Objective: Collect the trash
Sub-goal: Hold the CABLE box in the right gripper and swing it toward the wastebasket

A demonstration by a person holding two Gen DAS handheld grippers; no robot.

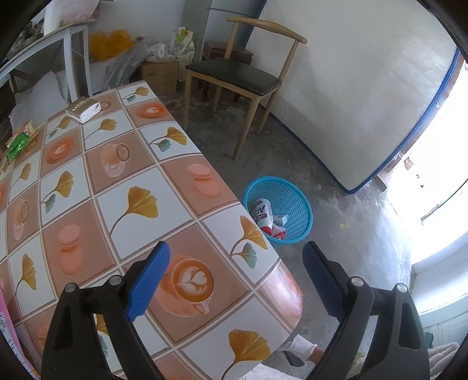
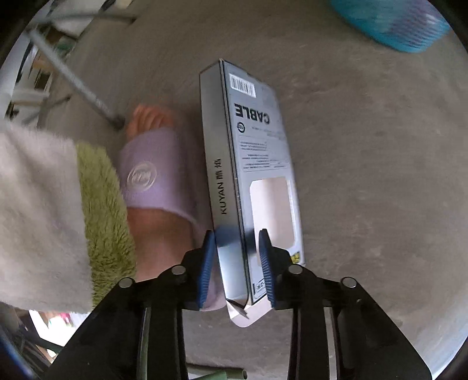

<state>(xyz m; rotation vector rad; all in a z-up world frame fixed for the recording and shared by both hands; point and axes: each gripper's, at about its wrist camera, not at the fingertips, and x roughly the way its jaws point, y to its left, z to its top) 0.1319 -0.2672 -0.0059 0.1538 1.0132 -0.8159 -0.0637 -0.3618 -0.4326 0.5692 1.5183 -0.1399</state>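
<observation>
A long grey cable box (image 2: 257, 152) printed "CABLE" stands on its narrow edge just over the concrete floor. My right gripper (image 2: 237, 248) is shut on its near end, one blue pad on each broad face. A blue mesh basket (image 1: 295, 201) sits on the floor beside the table and holds a red-and-white wrapper (image 1: 264, 216) and small scraps; its blurred rim (image 2: 395, 26) shows at the top right of the right wrist view. My left gripper (image 1: 237, 263) hangs open over the table's near corner with nothing between its fingers.
The table (image 1: 122, 175) has a tiled-pattern cloth, with a tissue pack (image 1: 83, 109) and a green wrapper (image 1: 19, 144) at its far side. A wooden chair (image 1: 239, 76) stands beyond. A person's foot in a lilac slipper (image 2: 152, 175) is just left of the box, next to a metal leg (image 2: 76, 81).
</observation>
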